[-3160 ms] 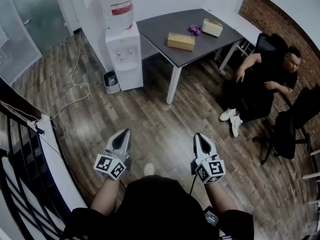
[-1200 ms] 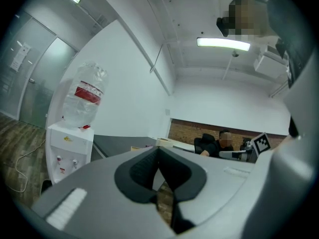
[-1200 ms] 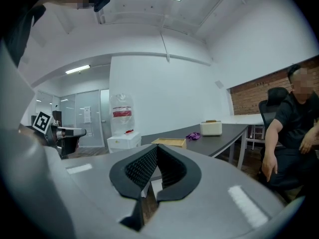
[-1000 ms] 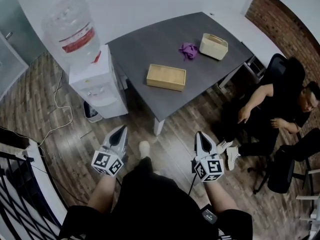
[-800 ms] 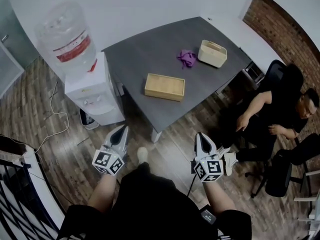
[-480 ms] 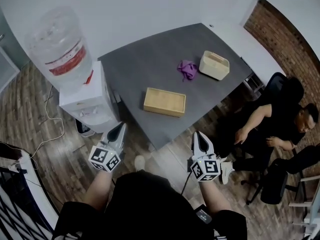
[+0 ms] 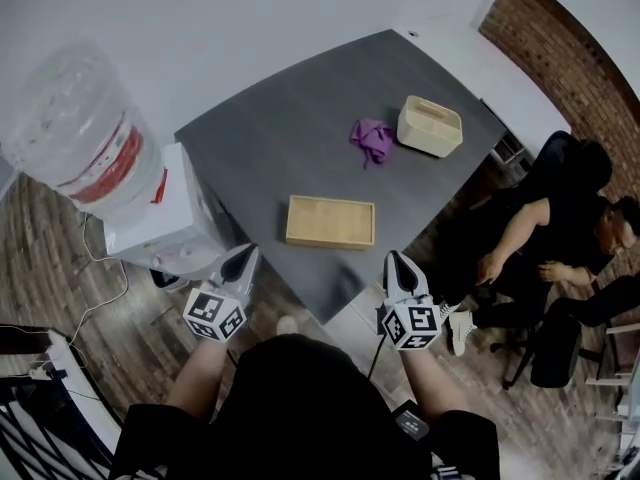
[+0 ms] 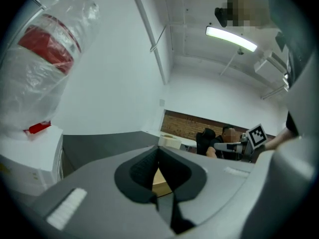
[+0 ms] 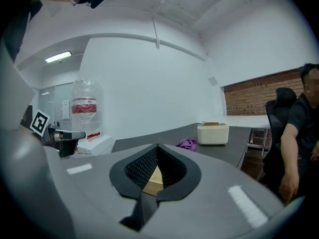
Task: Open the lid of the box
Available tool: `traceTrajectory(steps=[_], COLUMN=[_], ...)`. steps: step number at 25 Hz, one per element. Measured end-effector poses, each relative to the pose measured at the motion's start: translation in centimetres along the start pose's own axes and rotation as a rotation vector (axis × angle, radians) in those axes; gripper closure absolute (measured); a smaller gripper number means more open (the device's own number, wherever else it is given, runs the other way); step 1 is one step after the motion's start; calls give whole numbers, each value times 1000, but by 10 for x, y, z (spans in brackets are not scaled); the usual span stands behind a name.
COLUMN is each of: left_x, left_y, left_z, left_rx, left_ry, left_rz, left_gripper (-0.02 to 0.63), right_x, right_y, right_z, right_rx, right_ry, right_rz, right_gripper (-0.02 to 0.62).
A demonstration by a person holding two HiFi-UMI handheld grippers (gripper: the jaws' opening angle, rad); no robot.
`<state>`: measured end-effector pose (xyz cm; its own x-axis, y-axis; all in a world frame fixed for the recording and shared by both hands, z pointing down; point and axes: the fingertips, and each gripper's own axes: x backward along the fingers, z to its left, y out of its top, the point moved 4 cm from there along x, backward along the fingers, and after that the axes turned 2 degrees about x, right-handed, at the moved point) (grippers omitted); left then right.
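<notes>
White wall (image 7: 250, 18), brick wall (image 7: 580, 68), wood floor (image 7: 40, 248), grey table (image 7: 280, 138), water dispenser (image 7: 150, 223)

I am counting two grippers, a left gripper (image 7: 249, 252) and a right gripper (image 7: 393, 258), one wooden box (image 7: 330, 222), one cream container (image 7: 430, 126), one purple cloth (image 7: 372, 140), one table (image 7: 280, 133) and one water dispenser (image 7: 165, 218).

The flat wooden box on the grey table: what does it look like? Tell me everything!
The flat, light-coloured wooden box is a low rectangle with a rim framing its top. Its lid looks shut. It lies flat on the dark grey table, near the front edge. Only the table touches it.
</notes>
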<state>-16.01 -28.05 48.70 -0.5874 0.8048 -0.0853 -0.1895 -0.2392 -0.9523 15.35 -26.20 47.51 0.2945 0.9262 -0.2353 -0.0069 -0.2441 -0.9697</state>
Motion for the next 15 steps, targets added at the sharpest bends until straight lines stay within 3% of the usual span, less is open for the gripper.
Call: traceTrajectory(steps=[7,15], left_x=[-29,-61], left_y=[-18,-48], left_z=[13,27], left_rx=[33,133], left_ry=[-4,87], left_rz=[93,196], left_gripper=[606,606], right_x=[-12,-48], right_y=[-19,-42], right_z=[-12,-27], right_rx=[-33,-44], right_ry=[-43,-25], right_rz=[105,192], right_gripper=[593,592])
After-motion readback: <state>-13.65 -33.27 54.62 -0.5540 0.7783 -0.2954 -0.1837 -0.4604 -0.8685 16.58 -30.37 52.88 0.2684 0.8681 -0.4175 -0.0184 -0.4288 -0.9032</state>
